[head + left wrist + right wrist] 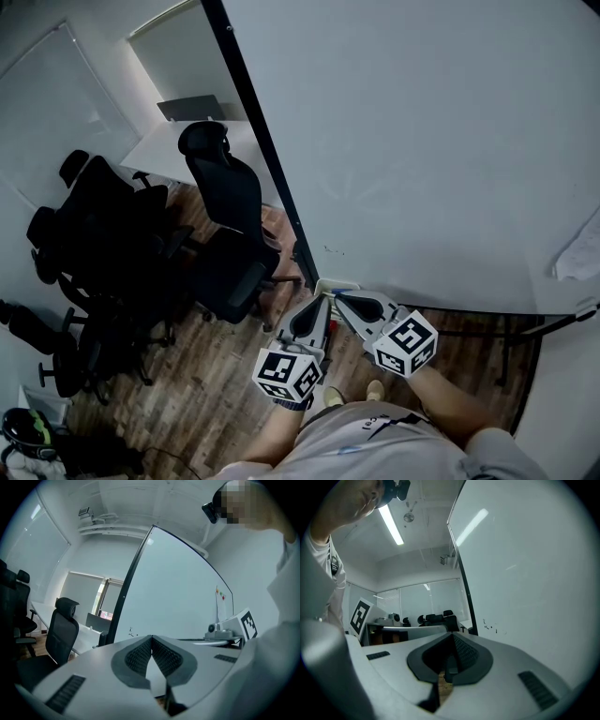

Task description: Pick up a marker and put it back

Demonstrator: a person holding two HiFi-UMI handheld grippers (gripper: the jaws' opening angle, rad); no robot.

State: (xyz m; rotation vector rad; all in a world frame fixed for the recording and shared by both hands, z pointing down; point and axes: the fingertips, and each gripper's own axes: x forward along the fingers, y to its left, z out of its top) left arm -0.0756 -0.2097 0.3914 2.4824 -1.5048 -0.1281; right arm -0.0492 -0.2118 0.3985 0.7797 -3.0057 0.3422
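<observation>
- Because the whiteboard [422, 141] stands upright and anything kept with it would sit at its foot, both tools are held level and low. They point side by side at the board's bottom edge.
- The left hand-held gripper [321, 302] has its jaws pressed together. In its own view the ribbed pads [140, 656] meet at the tip with nothing between them, so it carries nothing.
- The right hand-held gripper [345, 297] lies just beside the left one and angles in from the right. Its jaws also meet at the tip [452, 635].
- A small dark piece [450, 670] sits lower in the right gripper's gap. I cannot tell whether it belongs to the tool or is something caught there.
- No view shows the marker plainly. A small pale ledge [336, 284] juts from the board's lower frame just ahead of both tips. I judge that to be the marker's resting place, but it is too small to confirm a marker on it.
- With neither tool clearly holding a marker, the task looks to be either before the pick or after the return. These frames do not settle which.
- Office chairs [230, 234] crowd the wooden floor [216, 375] to the left, well apart from the work, so they should not hinder a reach along the board.
</observation>
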